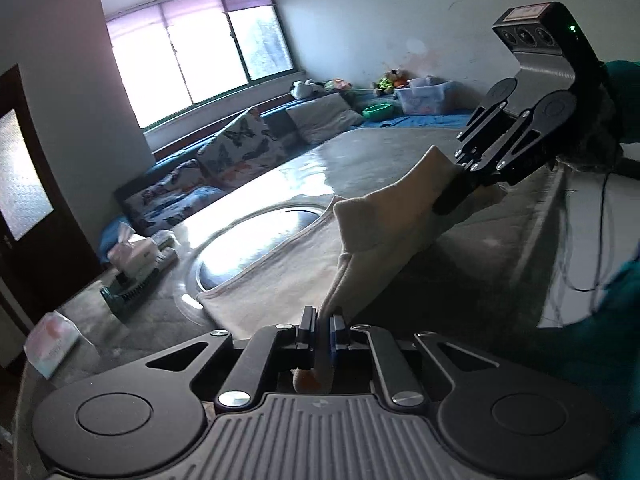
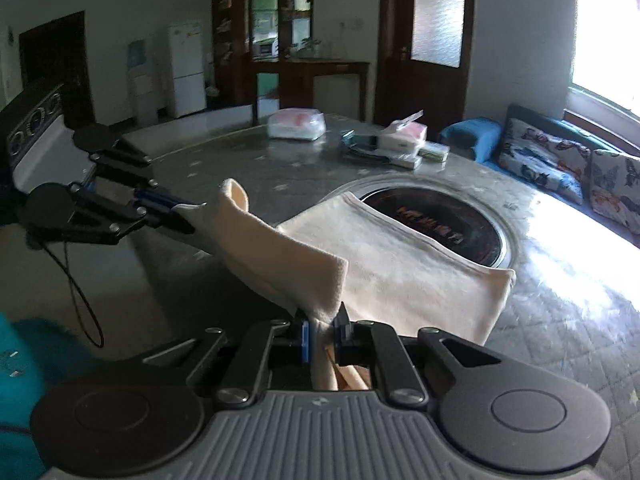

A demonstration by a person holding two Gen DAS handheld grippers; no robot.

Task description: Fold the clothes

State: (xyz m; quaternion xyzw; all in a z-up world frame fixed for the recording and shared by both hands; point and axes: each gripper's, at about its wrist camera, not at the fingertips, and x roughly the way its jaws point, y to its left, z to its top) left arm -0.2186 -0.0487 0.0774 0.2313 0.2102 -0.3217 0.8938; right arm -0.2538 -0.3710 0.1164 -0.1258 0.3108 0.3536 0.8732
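Clamped between my left tongs (image 1: 323, 330) is one corner of the cream cloth (image 1: 372, 240), and my right tongs (image 2: 325, 334) are pinching the other corner the same way, both sets clenched on fabric. I am holding this near edge lifted off the tabletop (image 1: 384, 152), stretched taut between the two tongs, so its long axis is running from one hand to the other. Beyond that raised band, the cloth is sloping down and lying flat on the tabletop, its far end pointing toward the round dark inset (image 2: 436, 224) in the middle and partly covering its rim. Only the right wrist view is showing the wrapped white packet (image 2: 296, 123) and the tissue box (image 2: 403, 134) side by side near the far edge, with a fridge (image 2: 186, 69) behind. Only the left wrist view is showing clear bins (image 1: 426, 96) holding items I cannot make out, beside toys on the far mat.
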